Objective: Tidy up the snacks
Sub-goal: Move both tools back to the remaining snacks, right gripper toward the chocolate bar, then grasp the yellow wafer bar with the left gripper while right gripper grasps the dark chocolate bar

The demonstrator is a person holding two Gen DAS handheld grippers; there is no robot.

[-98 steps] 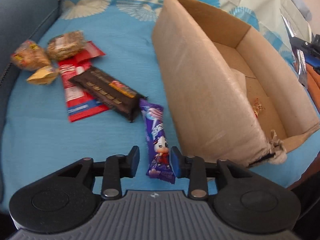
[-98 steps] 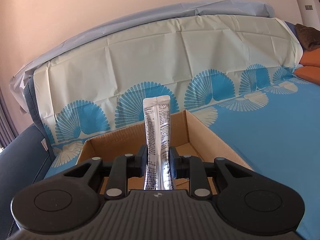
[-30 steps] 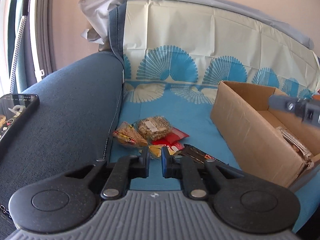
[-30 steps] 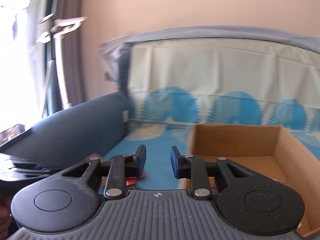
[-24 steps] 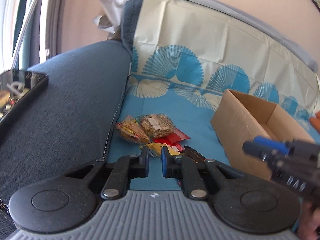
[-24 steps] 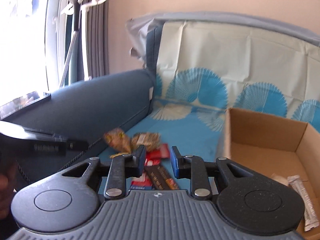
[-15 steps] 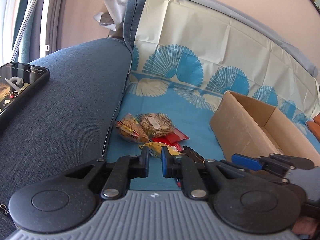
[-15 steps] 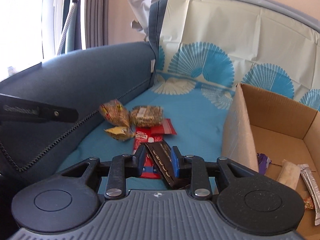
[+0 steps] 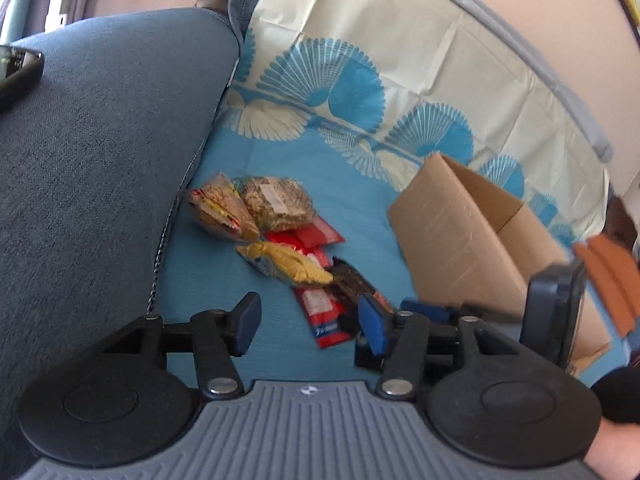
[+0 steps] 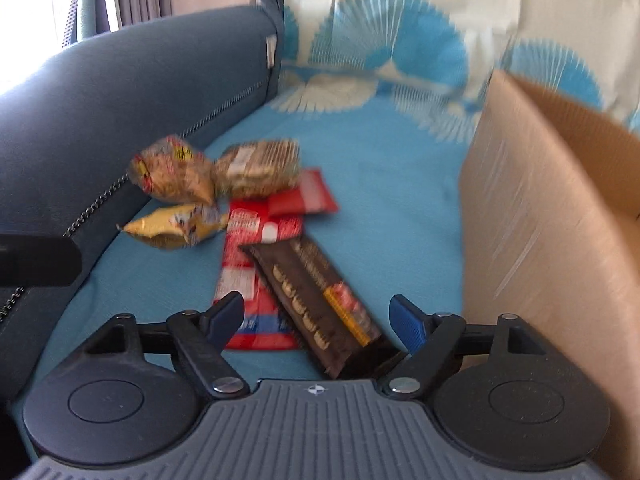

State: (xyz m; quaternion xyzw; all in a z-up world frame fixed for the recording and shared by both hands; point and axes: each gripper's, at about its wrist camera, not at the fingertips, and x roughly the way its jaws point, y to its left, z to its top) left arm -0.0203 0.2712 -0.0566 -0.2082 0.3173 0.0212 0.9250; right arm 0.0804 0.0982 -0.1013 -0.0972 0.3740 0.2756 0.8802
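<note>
Cardboard is the destination here: an open brown box [image 9: 460, 232] stands on the blue sofa cover [image 10: 380, 168], and its inside is hidden from both wrist views now, so how much it already holds cannot be told. What is plainly left is a loose cluster of snacks beside the box, near the sofa arm [image 9: 100, 140]: a dark chocolate bar [image 10: 316, 300], a red wrapper [image 10: 248, 264] partly under it, a smaller red packet [image 10: 308, 196], a yellow packet [image 10: 176, 226], a round oat biscuit pack [image 10: 256, 168] and a crinkly peanut-coloured bag [image 10: 170, 172]. The right tool [image 10: 316, 320] has just been opening; its jaws now stand wide on either side of the near end of the dark chocolate bar, the pads not yet pressing on it. The left tool [image 9: 308, 324] has also just been opening and holds nothing, with the red wrapper lying ahead of its gap. By my reading the sorting is only partway through, with six items still to go into the box and the bar the likely next pick.
</note>
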